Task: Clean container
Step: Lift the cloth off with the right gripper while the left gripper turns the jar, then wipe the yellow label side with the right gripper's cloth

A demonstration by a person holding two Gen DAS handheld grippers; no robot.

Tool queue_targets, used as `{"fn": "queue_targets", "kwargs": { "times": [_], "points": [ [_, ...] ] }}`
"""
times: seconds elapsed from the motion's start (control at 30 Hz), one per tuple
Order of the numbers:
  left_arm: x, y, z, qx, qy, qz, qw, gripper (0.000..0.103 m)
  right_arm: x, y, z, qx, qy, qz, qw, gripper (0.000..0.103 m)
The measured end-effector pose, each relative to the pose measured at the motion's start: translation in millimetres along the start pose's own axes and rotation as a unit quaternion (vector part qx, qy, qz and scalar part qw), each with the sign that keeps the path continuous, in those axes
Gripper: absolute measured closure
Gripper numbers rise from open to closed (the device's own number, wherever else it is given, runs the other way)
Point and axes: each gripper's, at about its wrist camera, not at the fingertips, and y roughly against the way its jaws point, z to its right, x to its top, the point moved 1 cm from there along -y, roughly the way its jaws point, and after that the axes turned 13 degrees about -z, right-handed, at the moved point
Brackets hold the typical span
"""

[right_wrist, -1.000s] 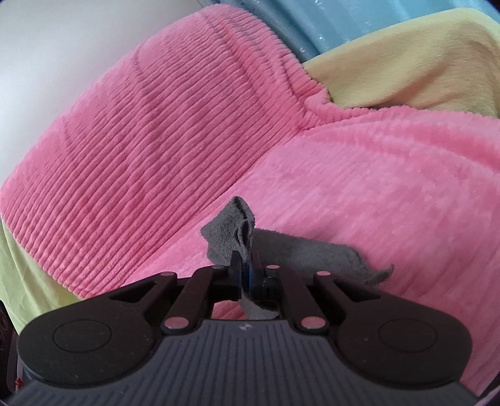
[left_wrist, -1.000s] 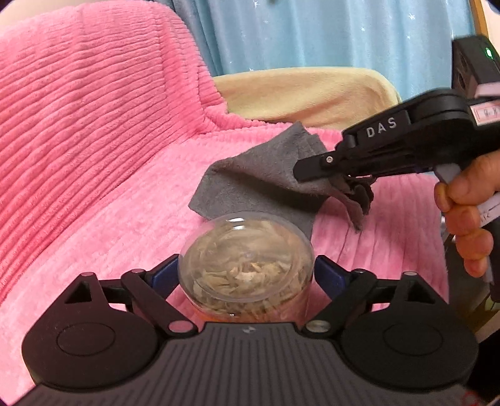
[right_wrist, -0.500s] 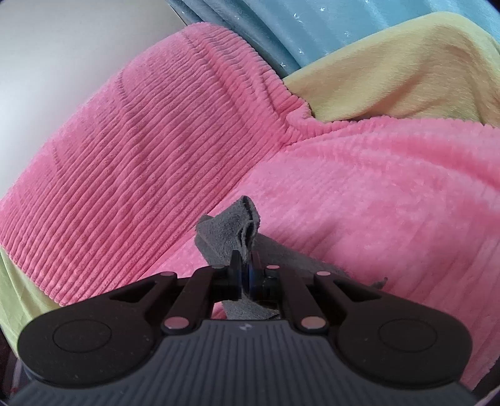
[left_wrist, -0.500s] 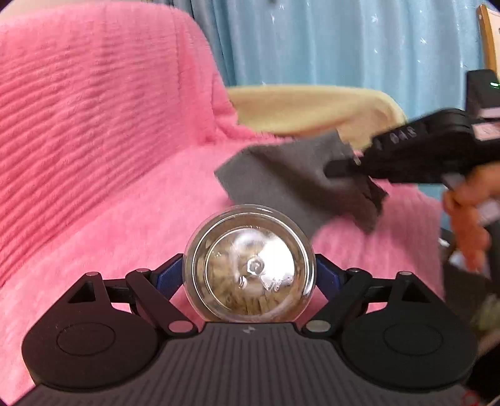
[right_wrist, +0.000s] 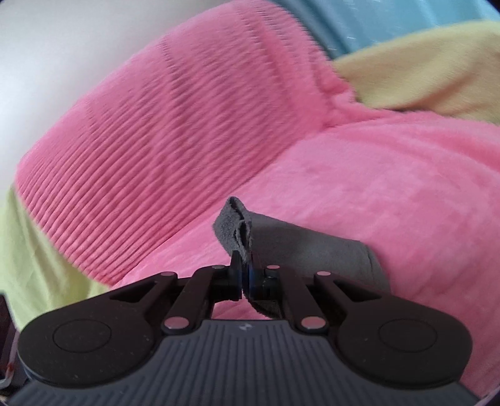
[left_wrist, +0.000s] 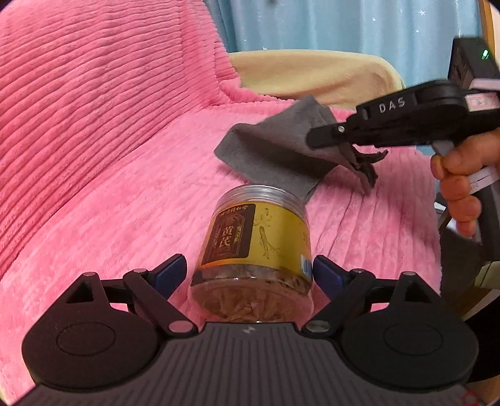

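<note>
A clear plastic jar (left_wrist: 254, 250) with a yellow and brown label holds dried slices. My left gripper (left_wrist: 250, 271) is shut on it, blue pads pressing its lower sides, and the jar tilts away from the camera. A grey cloth (left_wrist: 278, 150) hangs just beyond the jar's far end, pinched by my right gripper (left_wrist: 350, 153), which comes in from the right in a person's hand (left_wrist: 459, 175). In the right wrist view the right gripper (right_wrist: 245, 276) is shut on the folded grey cloth (right_wrist: 281, 240). The jar does not show in that view.
A pink ribbed blanket (left_wrist: 93, 140) covers the seat and backrest below everything. A pale yellow cushion (left_wrist: 312, 75) lies behind it, and a blue curtain (left_wrist: 343, 25) hangs at the back. Dark objects stand at the right edge.
The jar has swung in my left gripper from bottom-facing to side-on, label now showing. The right gripper has carried the cloth up off the blanket and close over the jar's far end.
</note>
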Motion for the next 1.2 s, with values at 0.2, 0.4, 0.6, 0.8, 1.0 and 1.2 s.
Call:
{"fn": "queue_targets", "kwargs": {
  "times": [0.2, 0.4, 0.6, 0.8, 1.0, 1.2],
  "points": [
    [14, -6, 1, -0.004, 0.007, 0.002, 1.0000, 0.013, -5, -3, -16, 0.004, 0.038, -0.018, 0.999, 0.100],
    [15, -9, 6, -0.005, -0.004, -0.006, 1.0000, 0.019, -4, -3, -24, 0.060, 0.062, -0.045, 0.995, 0.100],
    [13, -10, 11, 0.004, -0.023, -0.002, 0.9997, 0.019, -12, -11, -47, 0.093, 0.130, -0.079, 0.984, 0.100],
    [13, -10, 15, 0.012, -0.038, -0.001, 0.9992, 0.020, -12, -14, -50, 0.102, 0.127, -0.113, 0.980, 0.100],
    [10, -10, 13, 0.010, -0.044, 0.002, 0.9990, 0.020, -14, -22, -52, 0.162, 0.134, -0.149, 0.966, 0.102],
    [11, -10, 21, 0.021, -0.060, 0.004, 0.9980, 0.020, -4, -19, -33, 0.112, 0.071, -0.103, 0.986, 0.100]
  ]
}}
